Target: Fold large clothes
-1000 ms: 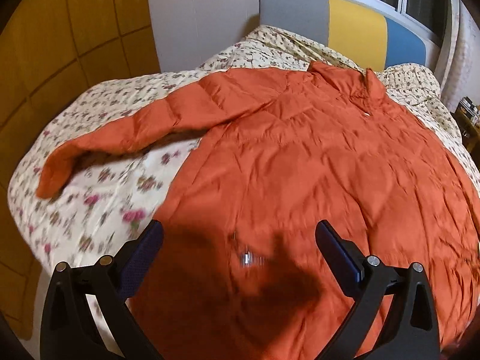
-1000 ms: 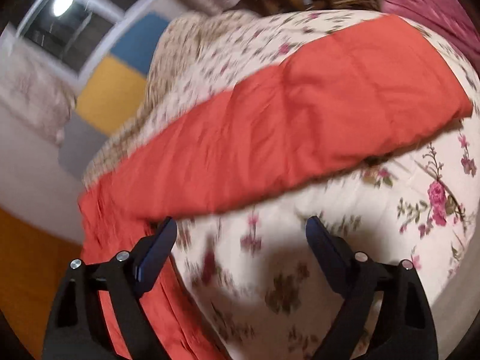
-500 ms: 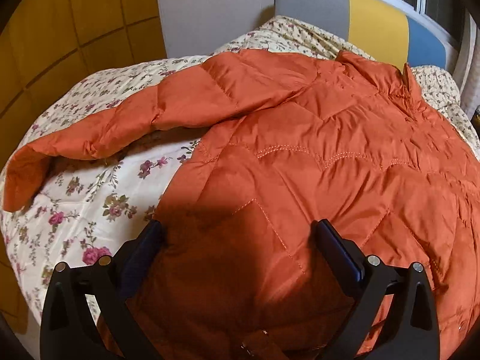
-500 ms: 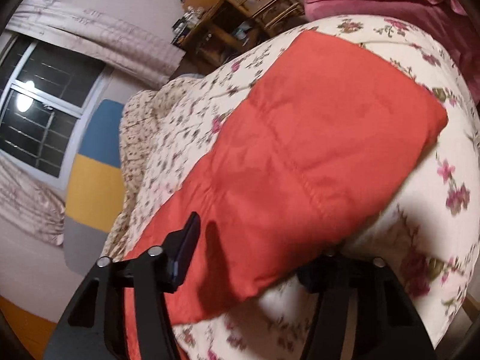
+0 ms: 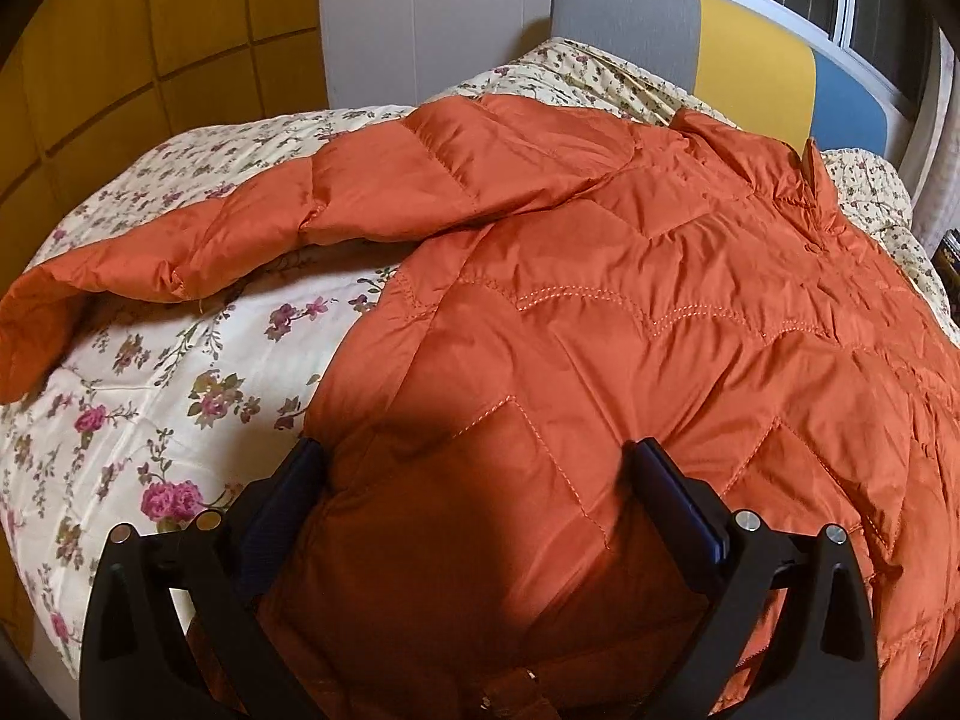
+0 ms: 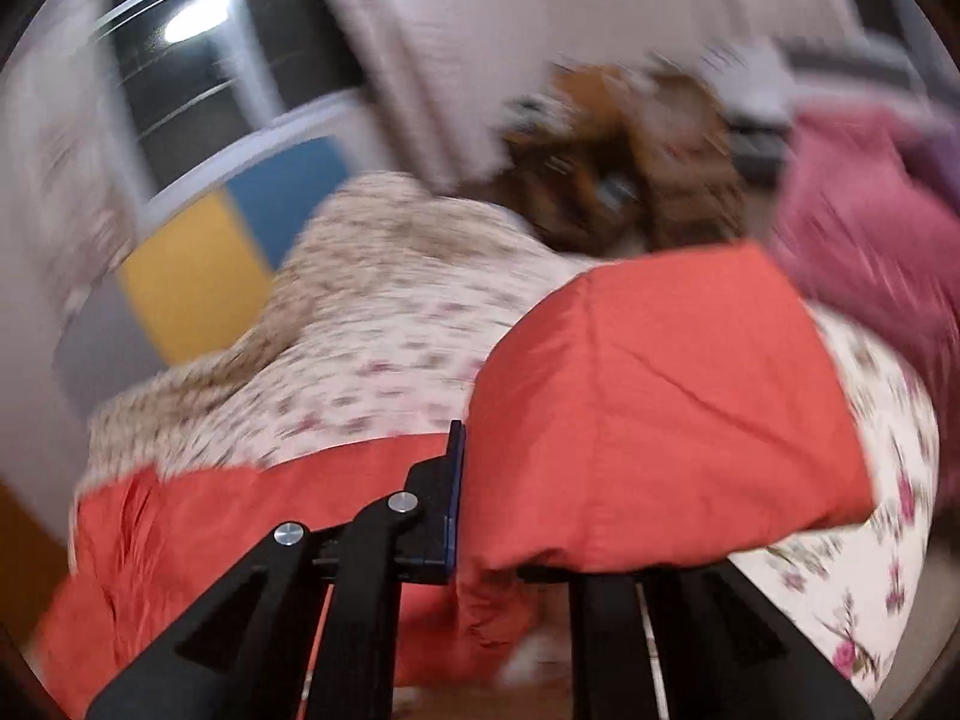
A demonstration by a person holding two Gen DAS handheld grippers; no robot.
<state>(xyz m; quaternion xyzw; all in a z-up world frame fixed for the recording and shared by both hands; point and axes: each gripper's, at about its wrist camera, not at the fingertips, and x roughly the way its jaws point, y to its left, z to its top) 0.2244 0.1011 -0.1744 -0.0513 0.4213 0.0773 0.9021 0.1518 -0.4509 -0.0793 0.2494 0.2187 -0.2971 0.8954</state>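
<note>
1. Moved in since half a second ago: left gripper (image 5: 474,474) now lower and closer over the hem corner of the orange quilted jacket (image 5: 630,324), fingers spread wide to either side of the fabric, nothing pinched.
2. Changed more on the other side: right gripper (image 6: 516,516), spread around the sleeve (image 6: 654,414) half a second ago, now clamped on it; left finger (image 6: 447,504) pressed against the sleeve's side, right finger hidden under the cloth.
3. Swung upward too: right wrist view heavily blurred, window and curtain now filling the top.
4. Lifted with the grip: sleeve end raised off the floral bedspread (image 6: 384,360), cuff edge hanging past the fingers toward the right.
5. Lies spread on the floral bedspread (image 5: 156,408), collar (image 5: 804,180) toward the grey, yellow and blue headboard (image 5: 750,66).
6. Shows puffy panels with zigzag stitching across the body, glossy surface, shadow of the tool over the near hem.
7. Stretches its other sleeve (image 5: 258,234) out to the left across the bedspread, cuff open at the far left edge.
8. Seen beyond the bed in the right wrist view: pink cloth (image 6: 870,228) and brown furniture, too blurred to name further.
</note>
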